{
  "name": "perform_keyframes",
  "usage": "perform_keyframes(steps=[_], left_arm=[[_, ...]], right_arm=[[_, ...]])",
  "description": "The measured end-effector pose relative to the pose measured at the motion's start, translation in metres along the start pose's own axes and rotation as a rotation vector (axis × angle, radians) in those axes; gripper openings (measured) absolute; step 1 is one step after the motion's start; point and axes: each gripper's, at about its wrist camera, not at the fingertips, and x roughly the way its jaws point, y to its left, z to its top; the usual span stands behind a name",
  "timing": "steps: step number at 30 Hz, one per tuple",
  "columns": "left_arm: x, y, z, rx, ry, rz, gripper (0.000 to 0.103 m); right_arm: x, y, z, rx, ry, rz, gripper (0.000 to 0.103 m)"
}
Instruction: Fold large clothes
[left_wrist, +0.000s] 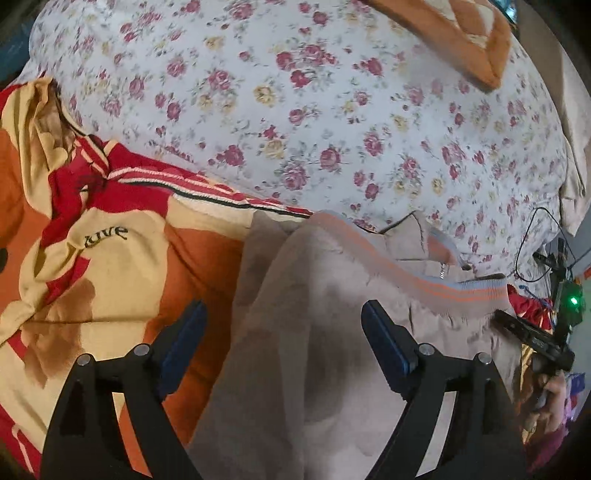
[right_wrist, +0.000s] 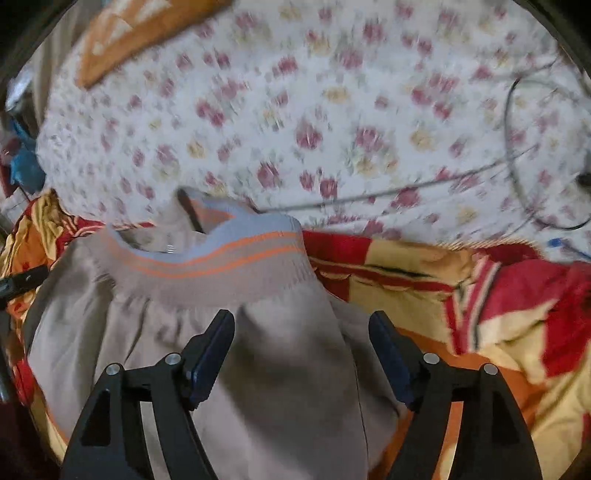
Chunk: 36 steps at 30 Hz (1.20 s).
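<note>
A beige garment (left_wrist: 314, 332) with a ribbed band of grey-blue and orange stripes (left_wrist: 436, 280) lies on a red, orange and cream blanket (left_wrist: 110, 258). My left gripper (left_wrist: 282, 314) is open over the garment's left edge, fingers apart, holding nothing. In the right wrist view the same garment (right_wrist: 258, 369) and its striped band (right_wrist: 221, 258) lie below my right gripper (right_wrist: 301, 325), which is open with the cloth between and under its fingers. The right gripper also shows at the right edge of the left wrist view (left_wrist: 532, 339).
A white floral bedsheet (left_wrist: 314, 110) covers the bed beyond the blanket. An orange cushion (left_wrist: 461, 40) lies at the far end. A black cable (right_wrist: 517, 147) loops over the sheet at right. A device with a green light (left_wrist: 572, 301) sits at the right.
</note>
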Motion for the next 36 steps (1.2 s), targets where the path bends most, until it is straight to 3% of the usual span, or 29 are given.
perform_keyframes(steps=[1, 2, 5, 8, 10, 13, 15, 18, 21, 24, 30, 34, 35, 36], left_arm=[[0.000, 0.001, 0.001, 0.001, 0.000, 0.003, 0.086], [-0.001, 0.003, 0.002, 0.003, -0.002, 0.009, 0.086], [-0.011, 0.009, 0.007, 0.006, -0.014, 0.005, 0.086], [-0.021, 0.017, 0.004, -0.011, -0.008, -0.043, 0.086], [-0.023, 0.017, -0.001, -0.007, 0.019, -0.075, 0.085], [-0.035, 0.010, -0.011, 0.021, 0.031, -0.106, 0.086], [-0.049, 0.006, -0.020, 0.073, 0.033, -0.108, 0.086], [-0.064, 0.011, -0.032, 0.097, 0.024, -0.133, 0.086], [-0.066, 0.025, -0.046, 0.081, 0.074, -0.200, 0.086], [-0.062, 0.034, -0.058, 0.082, 0.110, -0.213, 0.086], [-0.046, 0.043, -0.072, 0.087, 0.170, -0.339, 0.086], [-0.038, 0.039, -0.075, 0.090, 0.155, -0.353, 0.085], [-0.037, 0.038, -0.075, 0.096, 0.153, -0.346, 0.079], [-0.036, 0.035, -0.076, 0.119, 0.165, -0.340, 0.055]], right_arm=[[0.003, -0.001, 0.002, 0.020, 0.006, 0.025, 0.046], [0.003, -0.003, 0.006, 0.044, -0.008, 0.048, 0.010], [-0.010, -0.004, 0.011, 0.048, -0.134, -0.021, 0.010], [0.010, -0.019, 0.010, 0.104, -0.109, -0.123, 0.010], [0.032, -0.026, 0.002, 0.140, -0.056, -0.114, 0.011], [0.014, -0.024, -0.009, 0.187, -0.074, -0.035, 0.029], [-0.015, -0.022, -0.019, 0.208, -0.098, 0.023, 0.056], [-0.062, -0.017, -0.045, 0.178, -0.112, 0.037, 0.066], [-0.095, -0.016, -0.085, 0.120, -0.106, 0.033, 0.076], [-0.110, -0.021, -0.113, 0.101, -0.074, 0.015, 0.077], [-0.098, -0.028, -0.147, 0.115, 0.012, 0.042, 0.078], [-0.084, -0.023, -0.150, 0.158, 0.015, 0.156, 0.074], [-0.080, -0.021, -0.149, 0.159, 0.019, 0.161, 0.055], [-0.077, -0.017, -0.148, 0.140, 0.021, 0.124, 0.022]])
